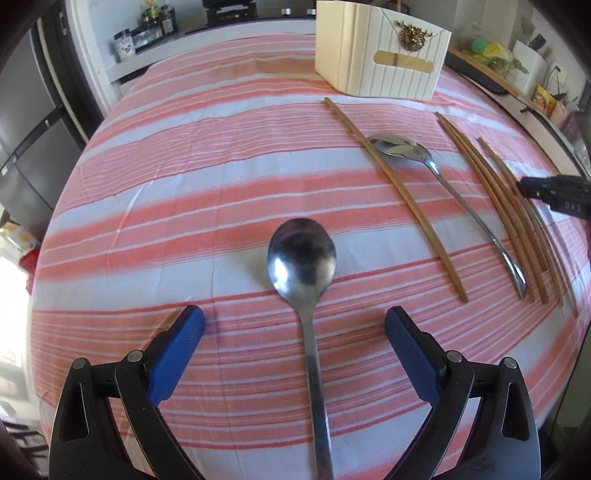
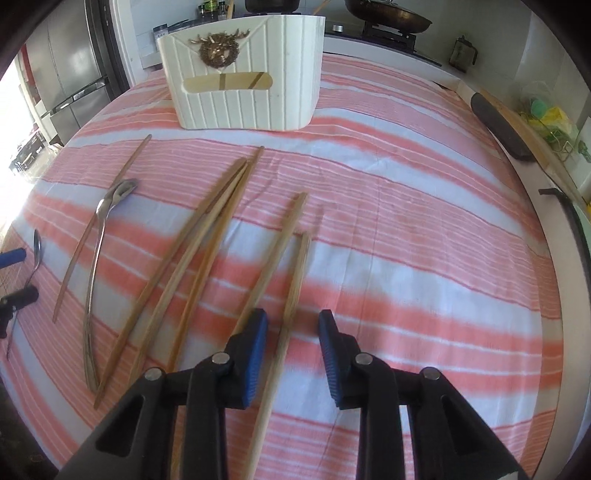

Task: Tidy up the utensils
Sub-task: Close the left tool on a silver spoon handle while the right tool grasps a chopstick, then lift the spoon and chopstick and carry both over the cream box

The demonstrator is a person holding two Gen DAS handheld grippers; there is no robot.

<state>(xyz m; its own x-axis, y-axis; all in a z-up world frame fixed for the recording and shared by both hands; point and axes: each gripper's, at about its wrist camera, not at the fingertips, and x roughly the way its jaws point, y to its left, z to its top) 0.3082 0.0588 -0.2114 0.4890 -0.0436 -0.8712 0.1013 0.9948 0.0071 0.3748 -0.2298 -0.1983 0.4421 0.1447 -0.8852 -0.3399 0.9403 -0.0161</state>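
Note:
A steel spoon [image 1: 302, 258] lies on the striped cloth, its handle running between the fingers of my open left gripper [image 1: 293, 321]. A second spoon [image 1: 443, 177] and several wooden chopsticks [image 1: 399, 192] lie to the right. A white ribbed holder [image 1: 380, 59] stands at the back. My right gripper [image 2: 293, 325] is open, its fingers either side of a chopstick [image 2: 291, 299] lying on the cloth. Several more chopsticks [image 2: 207, 240] and the second spoon [image 2: 98, 236] lie to its left. The holder [image 2: 243, 74] stands ahead.
The table wears a pink and white striped cloth [image 1: 184, 166]. Jars [image 1: 147, 29] and a fridge [image 1: 22, 129] stand beyond the left edge. A stove with a wok [image 2: 388, 16] stands behind the table. A dark board [image 2: 498, 125] lies at the right edge.

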